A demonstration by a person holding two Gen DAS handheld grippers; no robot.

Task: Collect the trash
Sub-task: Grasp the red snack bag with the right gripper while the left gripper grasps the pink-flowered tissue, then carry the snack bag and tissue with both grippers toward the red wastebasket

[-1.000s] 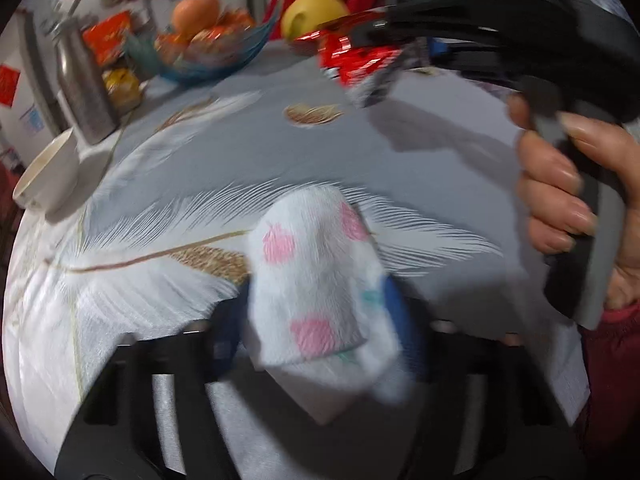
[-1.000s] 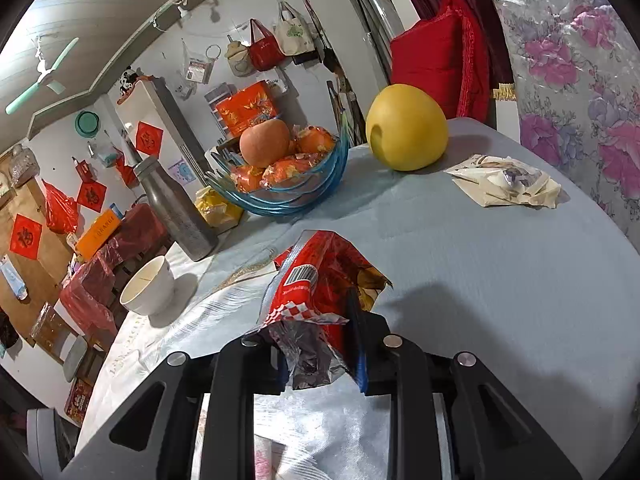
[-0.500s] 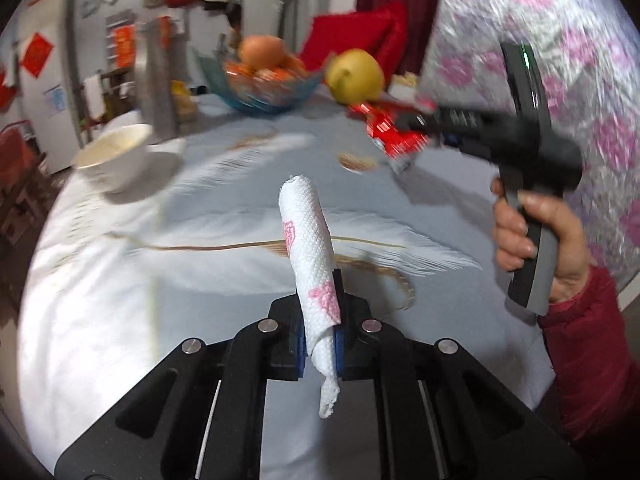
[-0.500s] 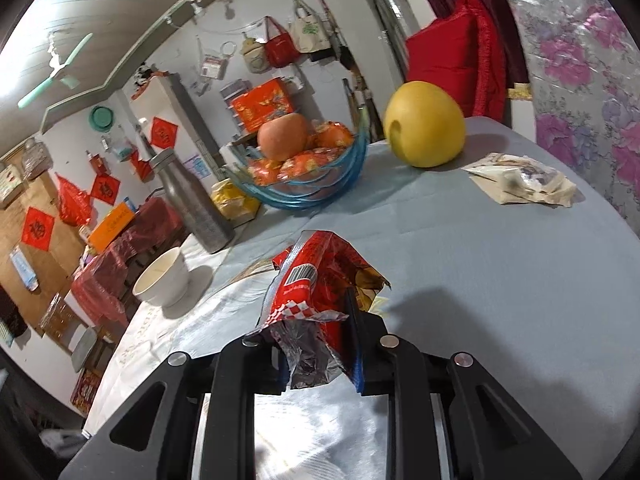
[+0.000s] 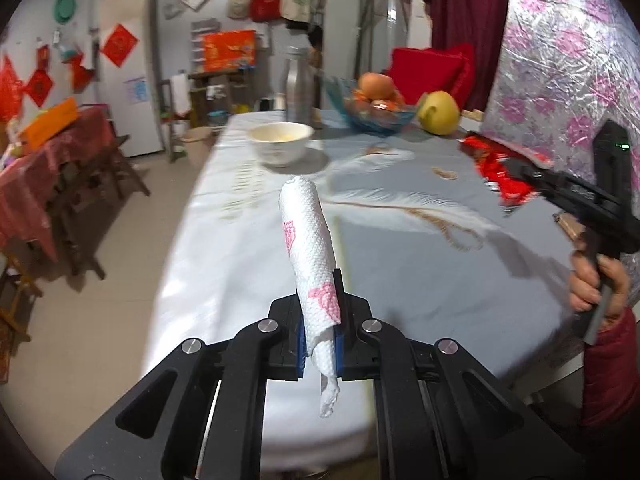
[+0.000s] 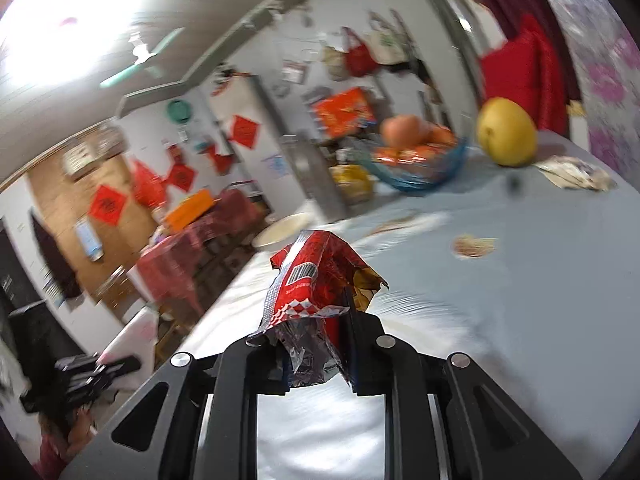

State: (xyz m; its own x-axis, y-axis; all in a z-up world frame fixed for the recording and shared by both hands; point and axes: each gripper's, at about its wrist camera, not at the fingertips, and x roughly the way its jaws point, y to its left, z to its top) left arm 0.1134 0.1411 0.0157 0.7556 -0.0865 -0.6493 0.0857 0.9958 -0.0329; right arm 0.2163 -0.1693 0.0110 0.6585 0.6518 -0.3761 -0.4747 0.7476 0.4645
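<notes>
The left gripper [image 5: 319,336] pinches a rolled paper towel [image 5: 308,252] pointing up-frame along its fingers, the right gripper [image 6: 316,350] clamps a red wrapper [image 6: 320,276], both lifted above the table [image 5: 400,280]

Table [image 5: 248,248] under pale feather-print cloth. On it: white bowl [image 5: 281,142], steel flask [image 5: 298,82], blue fruit bowl [image 5: 374,114], yellow pomelo [image 5: 439,113], crumpled paper scrap [image 6: 572,172] beside it.

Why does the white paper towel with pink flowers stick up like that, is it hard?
Probably not hard. The paper towel looks rolled, which likely lets it stand up from the left tool. Its loose tail droops below the pads, so it seems soft and floppy. It is likely very light and would squash if squeezed harder.
</notes>
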